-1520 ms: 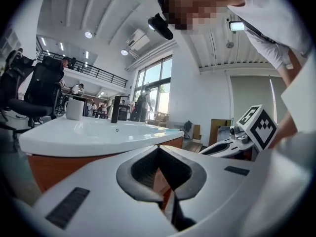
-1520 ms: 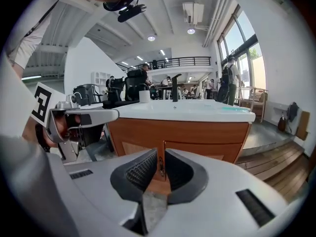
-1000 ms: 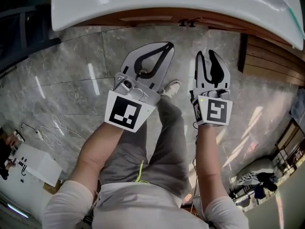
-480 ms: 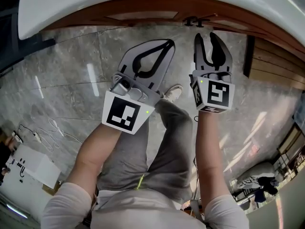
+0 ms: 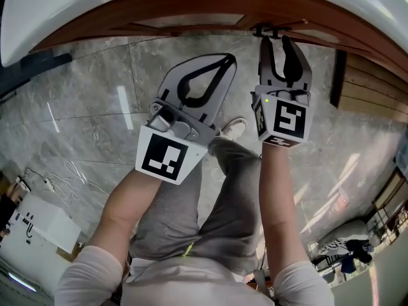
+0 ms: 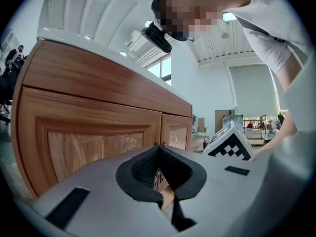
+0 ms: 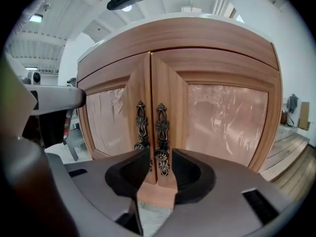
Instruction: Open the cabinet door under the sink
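The wooden cabinet [image 5: 191, 8] stands under the white sink counter [image 5: 76, 11]. Its two doors meet at a centre seam, each with an ornate dark metal handle: the left handle [image 7: 141, 125] and the right handle [image 7: 161, 137]. My right gripper [image 7: 161, 154] is open, its jaws on either side of the right handle's lower end, not touching it. In the head view the right gripper [image 5: 275, 38] reaches up to the handles [image 5: 268, 28]. My left gripper [image 5: 227, 57] is shut on nothing and hangs back from the left door [image 6: 94, 142].
Grey stone floor [image 5: 83, 101] lies below the cabinet. The person's legs and a white shoe [image 5: 233, 129] are under the grippers. A white box with cables [image 5: 38, 225] sits at the lower left. Wooden panels [image 5: 370, 75] stand at the right.
The right gripper has moved forward, from over the floor up to the cabinet handles, staying open. The cabinet front has come more into view. The left gripper has barely moved.
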A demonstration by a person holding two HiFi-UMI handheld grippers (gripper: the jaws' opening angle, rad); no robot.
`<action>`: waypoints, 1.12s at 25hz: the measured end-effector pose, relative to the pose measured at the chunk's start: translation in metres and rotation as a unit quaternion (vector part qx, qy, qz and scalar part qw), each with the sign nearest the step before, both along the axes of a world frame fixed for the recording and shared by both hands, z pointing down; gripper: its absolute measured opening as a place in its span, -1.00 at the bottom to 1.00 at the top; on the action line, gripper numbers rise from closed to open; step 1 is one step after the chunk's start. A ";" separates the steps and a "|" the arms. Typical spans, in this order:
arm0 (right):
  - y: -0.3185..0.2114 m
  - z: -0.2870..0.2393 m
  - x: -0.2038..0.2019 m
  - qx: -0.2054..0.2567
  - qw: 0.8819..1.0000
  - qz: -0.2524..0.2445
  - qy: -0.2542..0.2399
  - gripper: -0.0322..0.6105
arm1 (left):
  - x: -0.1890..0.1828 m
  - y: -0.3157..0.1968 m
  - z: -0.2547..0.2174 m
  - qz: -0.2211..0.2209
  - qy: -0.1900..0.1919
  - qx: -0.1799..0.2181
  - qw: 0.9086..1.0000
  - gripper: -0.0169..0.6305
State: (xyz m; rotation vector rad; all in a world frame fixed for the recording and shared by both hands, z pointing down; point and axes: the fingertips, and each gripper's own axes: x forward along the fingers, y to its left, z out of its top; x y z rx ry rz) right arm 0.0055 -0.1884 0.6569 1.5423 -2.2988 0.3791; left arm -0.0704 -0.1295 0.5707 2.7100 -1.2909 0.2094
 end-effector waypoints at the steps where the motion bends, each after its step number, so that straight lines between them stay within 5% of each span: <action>1: 0.000 0.002 0.000 -0.001 1.000 0.003 0.002 -0.49 | -0.001 -0.001 0.002 -0.001 0.000 0.001 1.000 -0.93; 12: -0.007 0.011 0.000 0.007 0.999 0.016 0.035 -0.53 | 0.000 -0.003 0.017 -0.006 0.007 -0.008 1.000 -0.93; 19: -0.011 0.014 -0.003 0.024 0.996 -0.017 0.086 -0.58 | 0.004 -0.003 0.023 -0.003 0.009 -0.013 1.000 -0.93; 28: -0.005 0.012 -0.001 0.041 0.993 -0.064 0.086 -0.61 | 0.010 -0.007 0.031 0.001 0.001 -0.017 1.000 -0.93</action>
